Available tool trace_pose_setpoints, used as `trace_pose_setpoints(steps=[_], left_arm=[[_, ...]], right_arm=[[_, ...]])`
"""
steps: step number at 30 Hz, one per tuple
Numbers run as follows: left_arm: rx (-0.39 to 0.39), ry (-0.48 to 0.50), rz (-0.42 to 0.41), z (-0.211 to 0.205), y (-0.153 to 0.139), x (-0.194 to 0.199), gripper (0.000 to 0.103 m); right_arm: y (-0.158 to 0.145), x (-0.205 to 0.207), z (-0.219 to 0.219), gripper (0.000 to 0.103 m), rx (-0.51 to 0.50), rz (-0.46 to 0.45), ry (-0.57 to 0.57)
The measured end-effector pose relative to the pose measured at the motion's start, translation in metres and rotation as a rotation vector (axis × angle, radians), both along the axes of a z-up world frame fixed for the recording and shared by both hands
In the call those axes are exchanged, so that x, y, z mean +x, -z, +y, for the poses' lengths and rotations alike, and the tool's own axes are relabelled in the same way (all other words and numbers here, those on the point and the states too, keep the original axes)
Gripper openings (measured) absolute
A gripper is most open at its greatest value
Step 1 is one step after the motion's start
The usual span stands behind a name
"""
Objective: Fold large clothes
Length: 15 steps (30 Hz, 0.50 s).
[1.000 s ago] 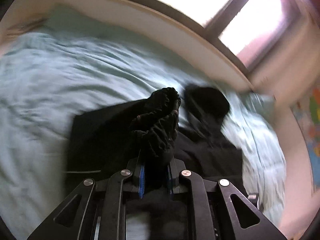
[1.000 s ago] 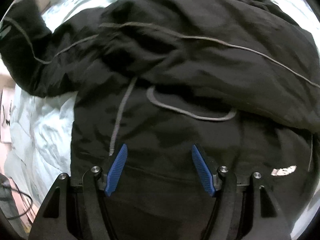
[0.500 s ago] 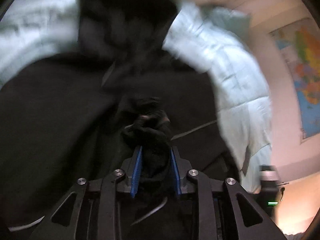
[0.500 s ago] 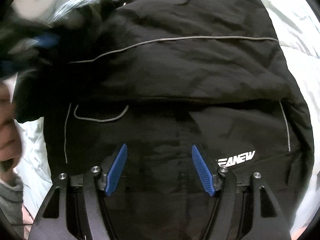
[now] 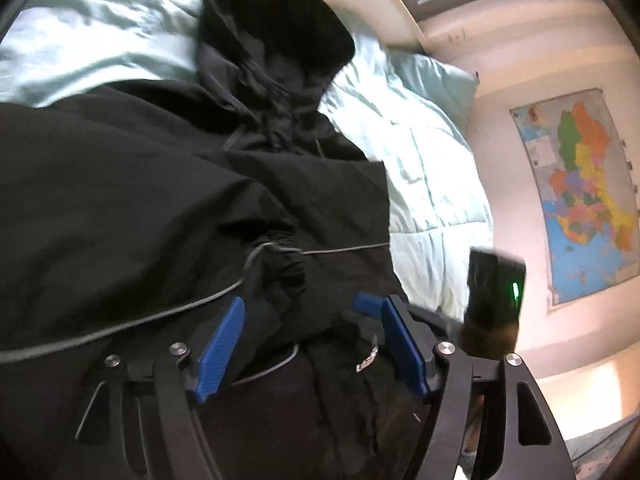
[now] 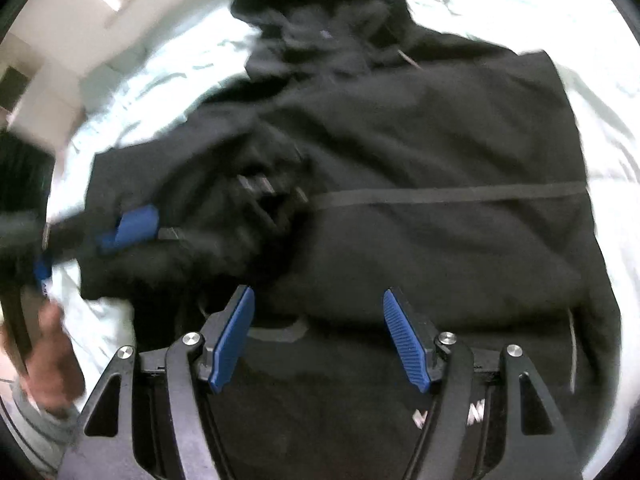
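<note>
The left gripper, jaws just spread, stands released over a black sleeve cuff; the right gripper hovers released. The black hooded jacket lies flat on a pale blue duvet, hood farthest, bare bedding around.

Likely bedroom: bed, wall map

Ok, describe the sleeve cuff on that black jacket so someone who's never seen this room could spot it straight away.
Find the bed with the pale blue-green duvet; a black hooded jacket is spread across it. Its sleeve is folded over the body, and the sleeve cuff lies between the open blue pads of the left gripper. It is the only gathered, puckered bunch of fabric there, beside a thin grey piping line.
</note>
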<state>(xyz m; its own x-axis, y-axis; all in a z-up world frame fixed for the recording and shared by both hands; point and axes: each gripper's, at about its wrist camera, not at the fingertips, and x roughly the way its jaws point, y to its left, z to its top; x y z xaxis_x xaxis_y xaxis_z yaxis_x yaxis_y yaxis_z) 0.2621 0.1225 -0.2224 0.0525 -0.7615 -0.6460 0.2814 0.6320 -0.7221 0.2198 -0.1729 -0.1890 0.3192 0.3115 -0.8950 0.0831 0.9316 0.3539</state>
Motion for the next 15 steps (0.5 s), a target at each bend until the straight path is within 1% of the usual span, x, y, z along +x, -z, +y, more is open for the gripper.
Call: trace_pose_setpoints(steps=[2,3,5,6,8,10,11,12,13,15], left_arm=[[0.038,-0.045,-0.012,0.020,-0.007,-0.004,0.073],[0.069,-0.064,-0.028,0.030,-0.008,-0.007,0.073],[0.123,-0.094,-0.049,0.046,-0.009,-0.010,0.073],[0.135,-0.105,-0.053,0.052,-0.011,-0.012,0.073],[0.147,-0.128,-0.054,0.064,-0.013,-0.014,0.073],[0.161,-0.146,-0.066,0.074,-0.017,-0.016,0.073],[0.173,-0.151,-0.075,0.074,-0.017,-0.016,0.073],[0.191,-0.158,-0.086,0.074,-0.018,-0.015,0.073],[0.212,-0.164,-0.104,0.076,-0.021,-0.015,0.073],[0.256,-0.179,-0.139,0.074,-0.024,-0.013,0.073]], right_arm=[[0.007,0.010,0.017,0.071,0.049,-0.002,0.012],[0.011,0.019,0.019,0.071,0.085,0.007,0.024],[0.019,0.032,0.019,0.071,0.123,0.028,0.053],[0.024,0.042,0.021,0.071,0.143,0.040,0.070],[0.035,0.045,0.023,0.071,0.187,0.064,0.096],[0.047,0.051,0.031,0.069,0.232,0.085,0.095],[0.049,0.053,0.035,0.063,0.235,0.091,0.087],[0.048,0.054,0.040,0.046,0.214,0.082,0.074],[0.046,0.053,0.043,0.039,0.191,0.070,0.062],[0.033,0.049,0.046,0.032,0.137,0.020,0.040]])
